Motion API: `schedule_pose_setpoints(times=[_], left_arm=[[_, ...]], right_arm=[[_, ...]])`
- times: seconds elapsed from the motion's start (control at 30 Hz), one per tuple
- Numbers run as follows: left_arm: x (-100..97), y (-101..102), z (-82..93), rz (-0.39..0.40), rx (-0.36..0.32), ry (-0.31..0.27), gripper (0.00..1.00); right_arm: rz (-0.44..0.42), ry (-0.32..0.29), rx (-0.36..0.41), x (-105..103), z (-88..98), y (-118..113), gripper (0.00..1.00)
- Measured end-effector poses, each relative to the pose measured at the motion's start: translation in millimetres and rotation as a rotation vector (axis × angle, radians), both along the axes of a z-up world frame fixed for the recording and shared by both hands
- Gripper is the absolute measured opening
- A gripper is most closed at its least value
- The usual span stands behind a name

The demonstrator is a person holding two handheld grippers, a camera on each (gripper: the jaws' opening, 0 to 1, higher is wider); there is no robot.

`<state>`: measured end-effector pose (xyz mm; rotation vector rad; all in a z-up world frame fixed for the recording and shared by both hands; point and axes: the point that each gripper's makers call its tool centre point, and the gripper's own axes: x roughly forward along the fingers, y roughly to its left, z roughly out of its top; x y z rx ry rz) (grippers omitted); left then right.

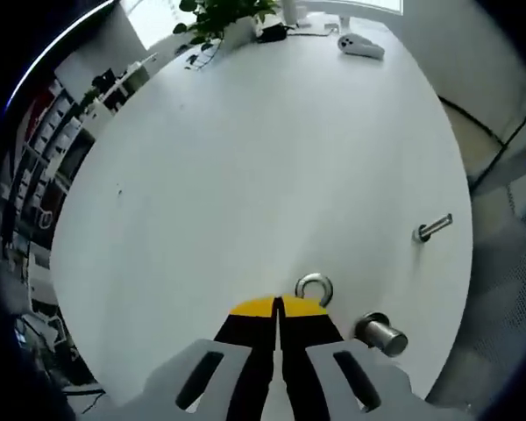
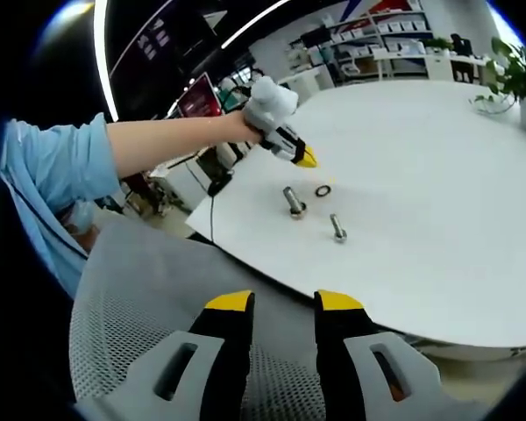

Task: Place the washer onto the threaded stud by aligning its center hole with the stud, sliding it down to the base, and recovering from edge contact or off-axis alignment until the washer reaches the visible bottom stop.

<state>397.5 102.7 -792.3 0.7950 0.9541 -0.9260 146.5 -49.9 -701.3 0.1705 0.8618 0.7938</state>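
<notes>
A metal washer [image 1: 314, 288] lies flat on the white table [image 1: 245, 175], just past the yellow tips of my left gripper [image 1: 278, 305], whose jaws are shut with nothing between them. To its right stands a thick threaded stud [image 1: 381, 333], and a thinner bolt [image 1: 432, 228] lies farther off. In the right gripper view the left gripper [image 2: 303, 159], held by a hand, hovers above the washer [image 2: 323, 190], with the stud [image 2: 294, 202] and the thin bolt [image 2: 337, 230] close by. My right gripper [image 2: 284, 303] is open and empty, off the table's near edge.
A grey mesh chair [image 2: 158, 298] sits under the right gripper. The person's arm in a blue sleeve [image 2: 53, 167] reaches in from the left. A potted plant [image 1: 223, 17] and a white device [image 1: 361, 46] stand at the table's far end. Shelves [image 2: 386, 44] line the background.
</notes>
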Motion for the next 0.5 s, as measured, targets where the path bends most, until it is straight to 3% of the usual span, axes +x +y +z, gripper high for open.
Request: schedule_pose_setpoints(times=[0.17, 0.3, 0.5], left_arm=[[-11.3, -3, -13.4, -0.066, 0.022, 0.026, 0.00], [-22.8, -14, -29.2, -0.129, 0.040, 0.056, 0.19], [-30.0, -23, -43.4, -0.126, 0.046, 0.119, 0.26]], right_arm=[[0.000, 0.003, -0.003, 0, -0.7, 0, 0.29], [-0.003, 0.006, -0.004, 0, -1.2, -1, 0.30], [-0.005, 0.009, -0.005, 0, -1.7, -1, 0.29]])
